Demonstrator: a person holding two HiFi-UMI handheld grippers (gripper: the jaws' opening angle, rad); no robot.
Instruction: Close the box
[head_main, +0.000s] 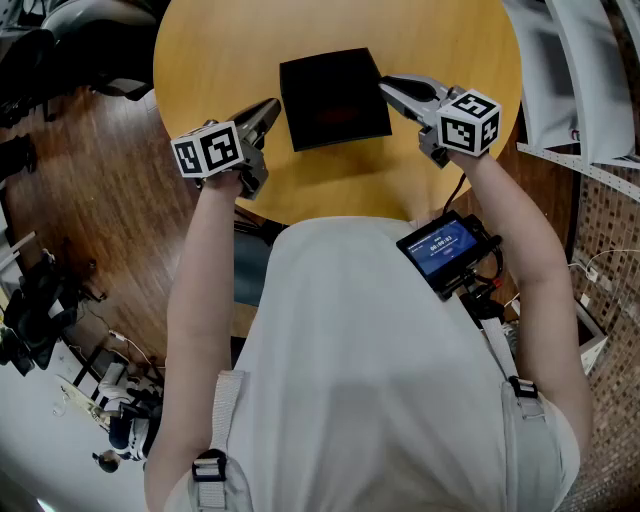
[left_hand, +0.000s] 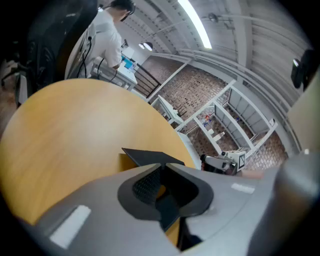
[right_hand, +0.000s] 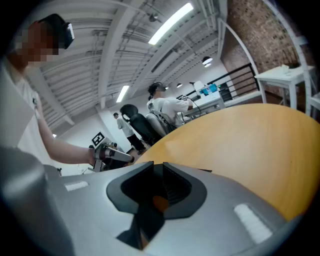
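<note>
Broadly, a round counter (head_main: 200, 60) of honey-coloured wood fills the top of the head view, with a dark plank floor (head_main: 90, 170) around it. The gripper views show a high workshop-like room with a brick wall (left_hand: 200, 90), white shelving (left_hand: 225, 120), long light strips (left_hand: 195, 22) on a ribbed ceiling and a black railing (right_hand: 240, 80). People (right_hand: 167, 107) in white tops stand by a far bench.

The box (head_main: 333, 98) sits near the middle of the counter. It is black, square and matte, and its flat lid lies down flush.

The left hand-held gripper (head_main: 270, 108) is just left of the box with its jaws pressed together on nothing. The right hand-held gripper (head_main: 385, 85) points at the box's far right corner. Its jaws stand at a narrow gap with nothing between them.

The person's torso (head_main: 370, 380) covers the near edge of the counter, and a small lit screen (head_main: 445, 245) sits by the right forearm. In the left gripper view only the lid's top and one corner of the box clear the jaws. In the right gripper view only a thin dark sliver of it shows. Whether the right tip touches the corner cannot be made out.
</note>
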